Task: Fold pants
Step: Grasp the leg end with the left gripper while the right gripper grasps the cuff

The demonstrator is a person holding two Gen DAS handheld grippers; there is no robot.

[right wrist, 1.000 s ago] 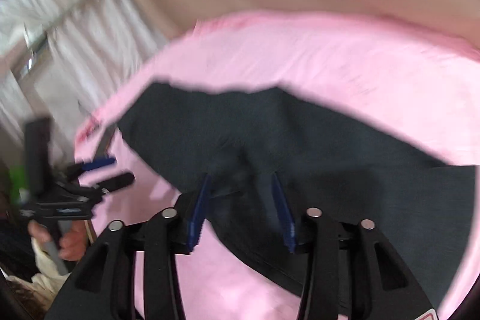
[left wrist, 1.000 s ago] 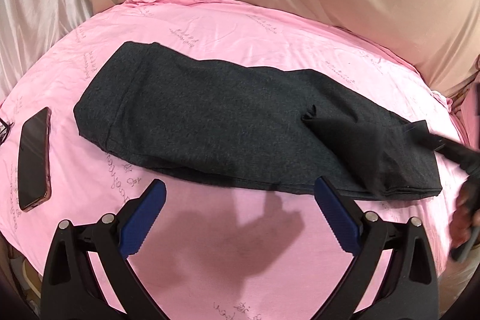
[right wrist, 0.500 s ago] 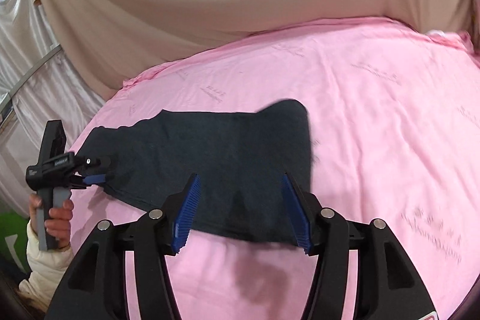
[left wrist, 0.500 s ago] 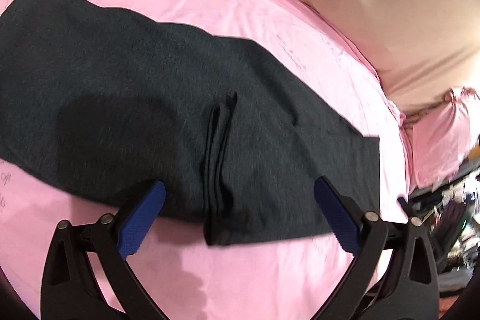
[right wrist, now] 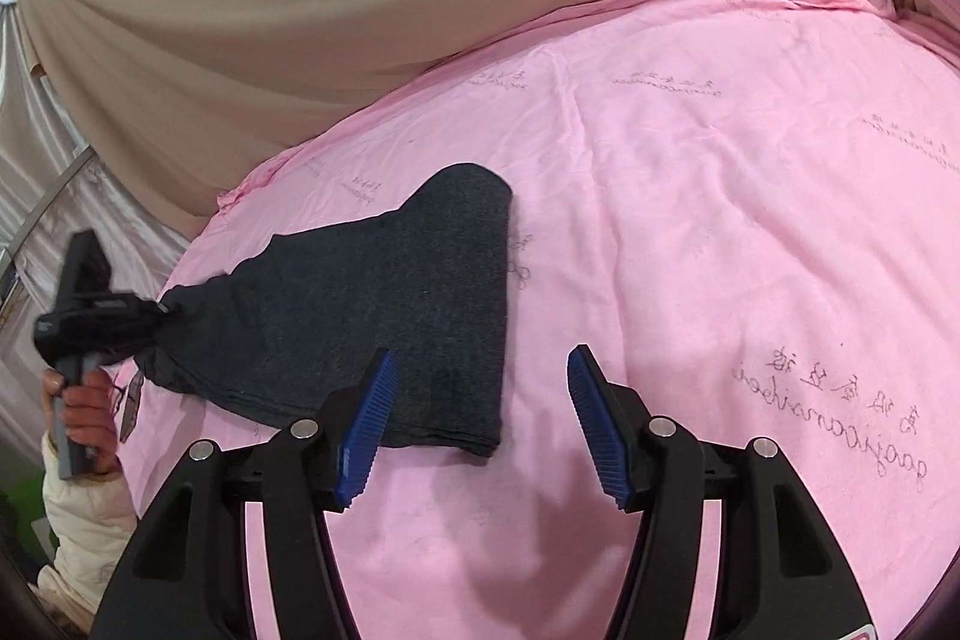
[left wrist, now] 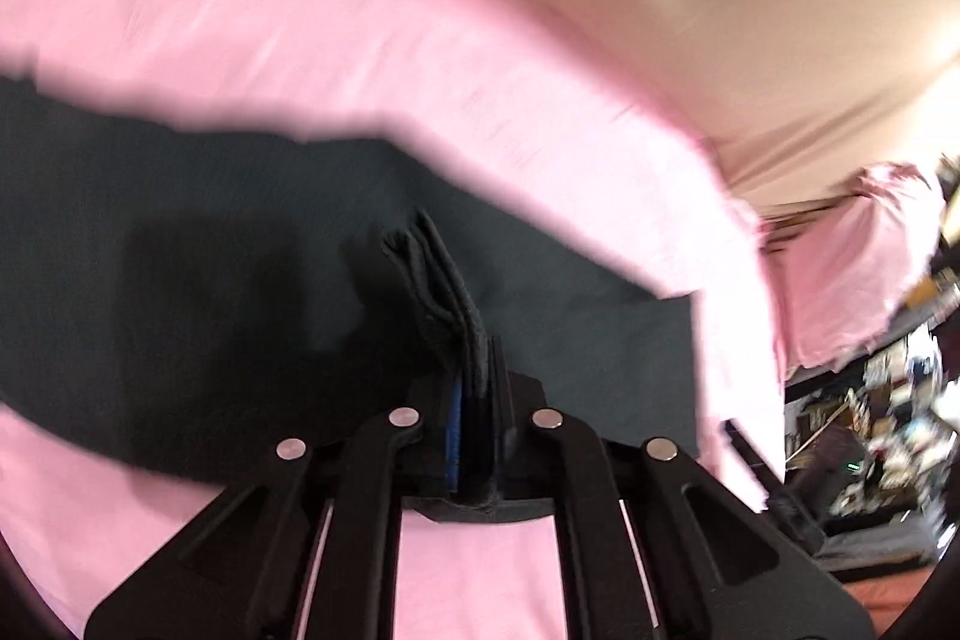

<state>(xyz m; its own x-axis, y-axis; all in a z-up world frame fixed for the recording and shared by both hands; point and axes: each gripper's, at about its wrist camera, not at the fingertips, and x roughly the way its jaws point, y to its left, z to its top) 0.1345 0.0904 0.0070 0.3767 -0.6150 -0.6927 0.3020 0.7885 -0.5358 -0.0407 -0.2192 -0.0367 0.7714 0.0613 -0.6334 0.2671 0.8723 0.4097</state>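
The dark grey pants lie folded on the pink bed sheet. My left gripper is shut on a bunched edge of the pants, with cloth layers sticking up between its blue pads. From the right wrist view the left gripper pinches the pants' left end and lifts it a little. My right gripper is open and empty, just above the sheet at the pants' near right corner.
A beige curtain hangs behind the bed. The bed's right edge and a cluttered floor area show in the left wrist view. The person's hand and cream sleeve are at the left.
My left gripper has closed on the pants' edge after being open. My right gripper let go of the cloth, opened wider and drew back to the right.
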